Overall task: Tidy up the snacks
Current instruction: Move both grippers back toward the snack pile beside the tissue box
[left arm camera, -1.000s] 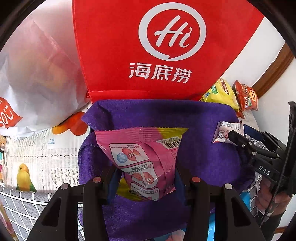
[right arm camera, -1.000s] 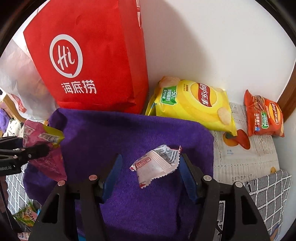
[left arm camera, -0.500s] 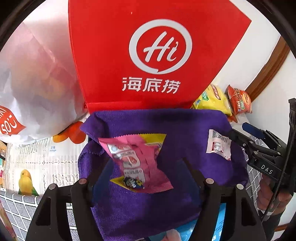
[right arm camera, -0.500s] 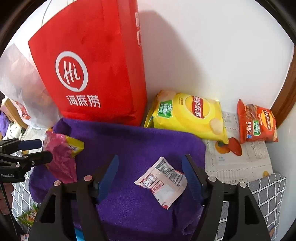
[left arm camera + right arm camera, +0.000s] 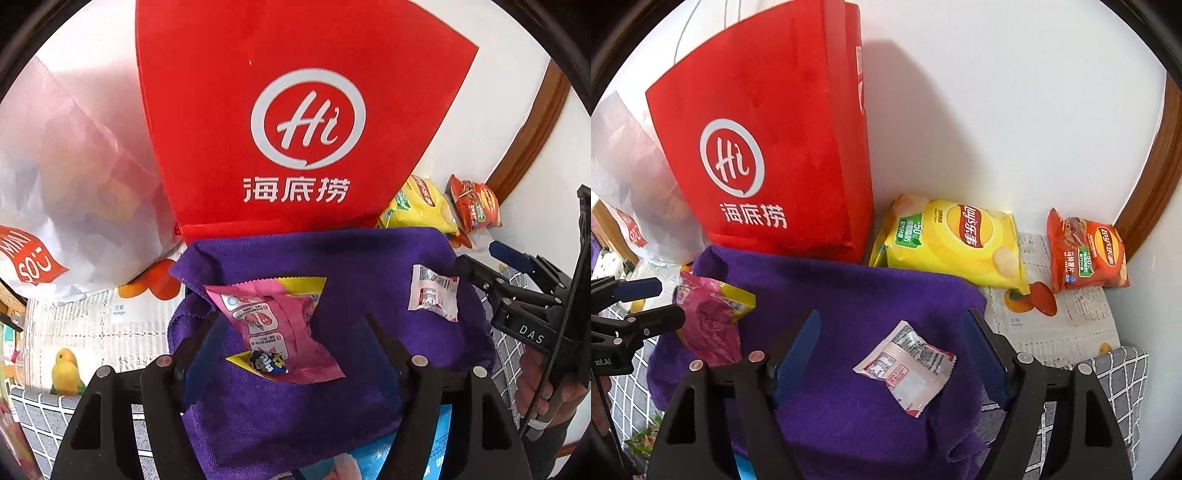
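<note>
We are holding both claws wide over a purple towel [image 5: 849,295]: the left claw [image 5: 291,328] is standing open with the pink snack packet [image 5: 273,325] lying loose between its fingers, and the right claw [image 5: 890,339], its jaws just opening, is gripping nothing while the small white packet [image 5: 905,365] is lying flat below it. Behind the towel a red bag [image 5: 768,147] is standing upright, contents hidden, with a yellow chip bag [image 5: 953,240] and an orange chip bag [image 5: 1086,254] to its right by the wall.

Purple towel [image 5: 849,295] carries pink packet [image 5: 273,325], white sachet [image 5: 908,365].
</note>
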A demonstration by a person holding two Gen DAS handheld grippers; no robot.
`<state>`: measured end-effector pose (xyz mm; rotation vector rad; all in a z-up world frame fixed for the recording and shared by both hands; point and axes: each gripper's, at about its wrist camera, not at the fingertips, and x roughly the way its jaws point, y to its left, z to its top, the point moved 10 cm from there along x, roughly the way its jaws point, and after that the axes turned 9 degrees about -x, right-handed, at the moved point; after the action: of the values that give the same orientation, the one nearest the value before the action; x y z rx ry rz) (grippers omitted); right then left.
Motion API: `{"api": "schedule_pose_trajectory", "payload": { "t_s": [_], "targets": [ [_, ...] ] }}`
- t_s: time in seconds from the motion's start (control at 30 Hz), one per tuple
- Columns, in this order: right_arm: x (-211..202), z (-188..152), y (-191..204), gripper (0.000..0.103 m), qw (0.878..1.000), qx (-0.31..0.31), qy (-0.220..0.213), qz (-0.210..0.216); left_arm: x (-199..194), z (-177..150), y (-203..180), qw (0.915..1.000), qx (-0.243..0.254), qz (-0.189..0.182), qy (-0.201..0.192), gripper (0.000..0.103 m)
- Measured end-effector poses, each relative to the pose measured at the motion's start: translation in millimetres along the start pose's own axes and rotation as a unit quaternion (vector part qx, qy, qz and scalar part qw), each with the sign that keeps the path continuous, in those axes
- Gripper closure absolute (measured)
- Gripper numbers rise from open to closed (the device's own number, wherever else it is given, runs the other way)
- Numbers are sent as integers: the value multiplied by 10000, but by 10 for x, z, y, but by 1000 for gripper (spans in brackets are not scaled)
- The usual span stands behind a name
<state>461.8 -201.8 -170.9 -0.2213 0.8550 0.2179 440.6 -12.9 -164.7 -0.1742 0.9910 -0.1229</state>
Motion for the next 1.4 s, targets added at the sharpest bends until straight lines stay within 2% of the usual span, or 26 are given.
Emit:
{"api": "schedule_pose_trajectory", "payload": {
  "t_s": [0.2, 0.4, 0.6, 0.83, 0.9, 1.0, 1.2, 1.4],
  "targets": [
    [-95, 49, 23, 24, 9995, 151, -246, 115, -128, 43, 21, 9999, -10, 62, -155, 31],
    [-268, 98, 65, 24, 9989, 218, -424, 10, -309, 80, 1, 9995, -55, -8, -312, 31],
    [-377, -47, 206, 24, 9997, 177, -44, 157, -505, 87, -87, 9988, -155, -248, -401, 33],
    [-774, -180, 188, 22, 9986, 9, -193, -492, -823, 63, -234, 9973, -35, -412, -614, 33],
    [-881, -229, 172, 22, 9980, 4, -207, -604, -947, 27, -299, 9964, 20, -540, -653, 33],
    [-1045, -295, 163, 22, 9971, 44, -285, -707, -1116, 4, -352, 9955, 89, -544, -773, 33],
    [-1337, -449, 260, 22, 9985, 200, -367, -367, -1451, -93, -434, 9932, 94, -669, -945, 31],
    [-1502, -672, 363, 22, 9990, 247, -287, -234, -1561, -322, -316, 9956, 46, -448, -816, 31]
  ]
}}
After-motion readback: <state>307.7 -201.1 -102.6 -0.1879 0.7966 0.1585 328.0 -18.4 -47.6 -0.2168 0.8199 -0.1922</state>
